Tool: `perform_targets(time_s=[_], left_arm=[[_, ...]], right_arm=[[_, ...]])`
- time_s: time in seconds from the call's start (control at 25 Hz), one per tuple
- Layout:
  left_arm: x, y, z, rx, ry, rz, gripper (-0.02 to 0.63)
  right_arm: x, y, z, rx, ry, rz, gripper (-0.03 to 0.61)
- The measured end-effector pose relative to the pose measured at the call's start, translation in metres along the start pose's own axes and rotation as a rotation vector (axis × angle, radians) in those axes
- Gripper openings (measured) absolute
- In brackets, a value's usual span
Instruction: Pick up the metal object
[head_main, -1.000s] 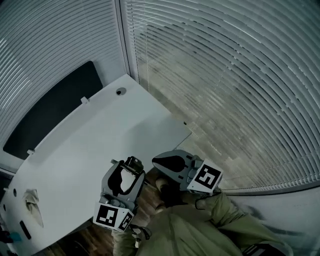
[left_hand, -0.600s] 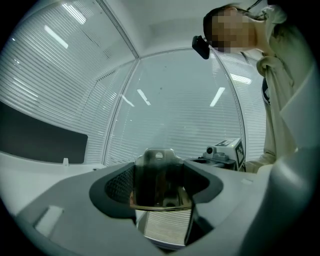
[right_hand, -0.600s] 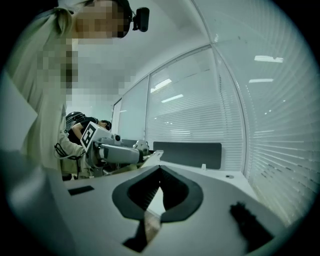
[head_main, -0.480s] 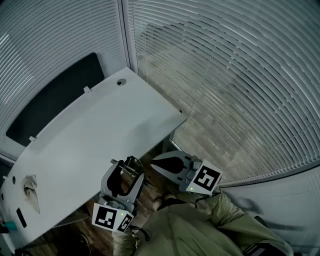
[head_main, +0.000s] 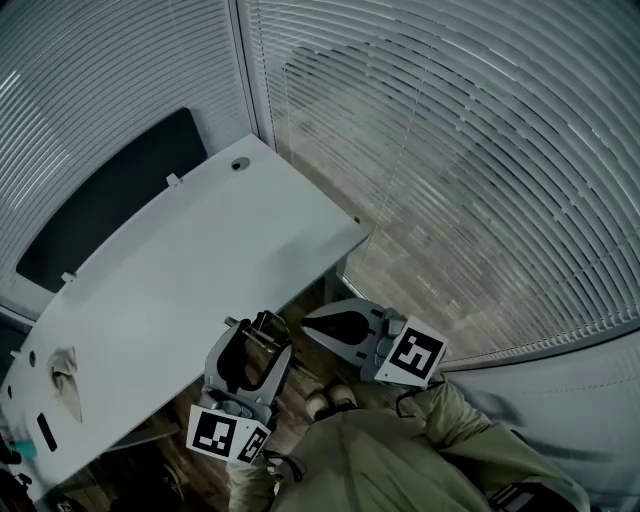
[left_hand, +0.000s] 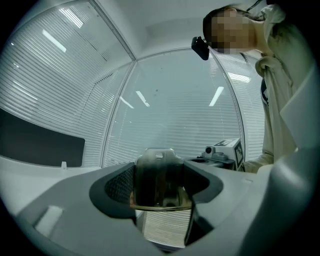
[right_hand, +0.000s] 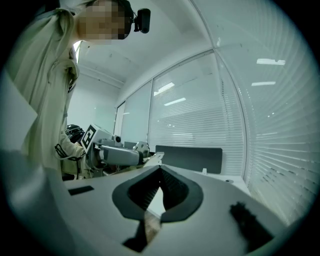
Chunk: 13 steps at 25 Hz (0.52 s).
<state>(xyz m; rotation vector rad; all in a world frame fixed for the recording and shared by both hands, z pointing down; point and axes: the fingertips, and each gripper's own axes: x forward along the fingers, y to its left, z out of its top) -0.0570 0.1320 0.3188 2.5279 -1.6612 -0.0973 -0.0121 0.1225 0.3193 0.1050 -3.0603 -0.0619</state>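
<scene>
The metal object (left_hand: 160, 180), a dull curved plate with a bright lower edge, sits upright between the jaws of my left gripper (left_hand: 161, 200), which is shut on it. In the head view the left gripper (head_main: 262, 335) is held just off the white table's near edge, and the metal object (head_main: 266, 325) shows at its tip. My right gripper (head_main: 312, 322) hangs beside it to the right, over the floor. In the right gripper view its jaws (right_hand: 160, 175) meet in a point with nothing between them; the left gripper (right_hand: 120, 155) shows at its left.
The white table (head_main: 200, 250) runs from the window corner down to the left. A crumpled cloth (head_main: 65, 375) and a small dark item (head_main: 45, 432) lie at its left end. A black panel (head_main: 110, 210) stands behind it. Blinds cover the windows all round.
The table has slid up and left in the head view. Both grippers, earlier at its near edge, are now off it over the wooden floor. The left stays shut on the metal object.
</scene>
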Motion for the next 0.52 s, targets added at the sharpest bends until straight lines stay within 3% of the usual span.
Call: perform_targets(time_s=[0.52], left_arm=[[0.007,-0.004,-0.012,0.01,0.006,0.007,0.293]], right_arm=[[-0.007,-0.004,-0.013,-0.005,-0.018,0.009,0.005]])
